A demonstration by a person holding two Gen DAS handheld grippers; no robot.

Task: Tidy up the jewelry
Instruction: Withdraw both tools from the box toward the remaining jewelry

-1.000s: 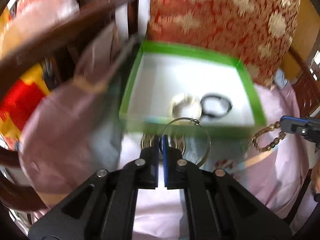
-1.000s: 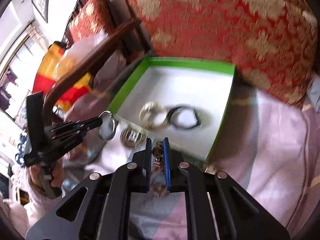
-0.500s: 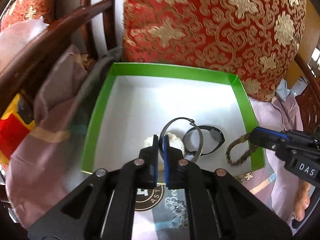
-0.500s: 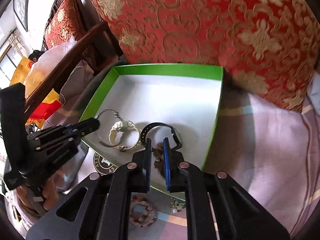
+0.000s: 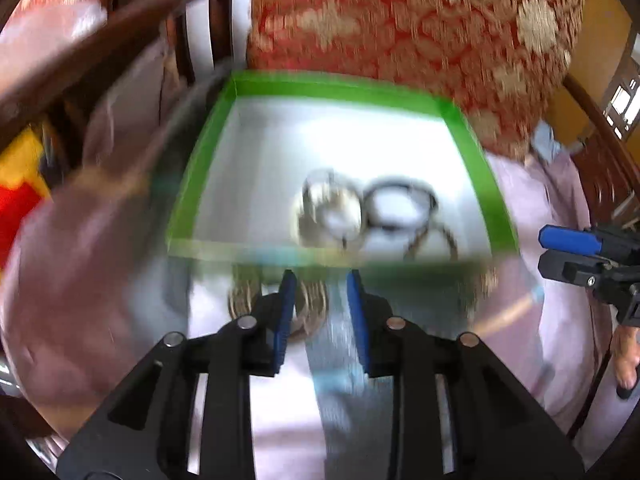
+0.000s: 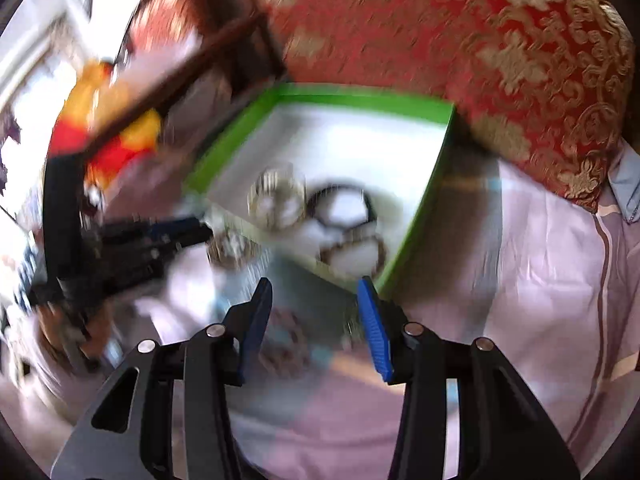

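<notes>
A: Left gripper [image 5: 318, 280], change since half a second ago?
B: Was clamped on the thin wire bangle [image 5: 320, 208]; fingers now parted, nothing between them. Pulled back from over the green-edged tray [image 5: 476, 160] to just short of its near wall.
A: The bangle?
B: Now lying in the tray, over the pale watch [image 5: 336, 216].
A: Right gripper [image 6: 316, 292]?
B: Was closed on the braided bracelet [image 6: 352, 252]; now spread and empty, withdrawn. Bracelet rests in the tray's near corner.
A: Picture quality?
B: Both views gone blurred.

Right gripper [image 6: 316, 292]: jaws apart, empty.
Green-rimmed box [image 6: 416, 224]: holds pale watch [image 6: 276, 200], black watch [image 6: 344, 204], brown bracelet [image 6: 356, 252].
Left gripper [image 6: 200, 230]: blurred, beside box.
</notes>
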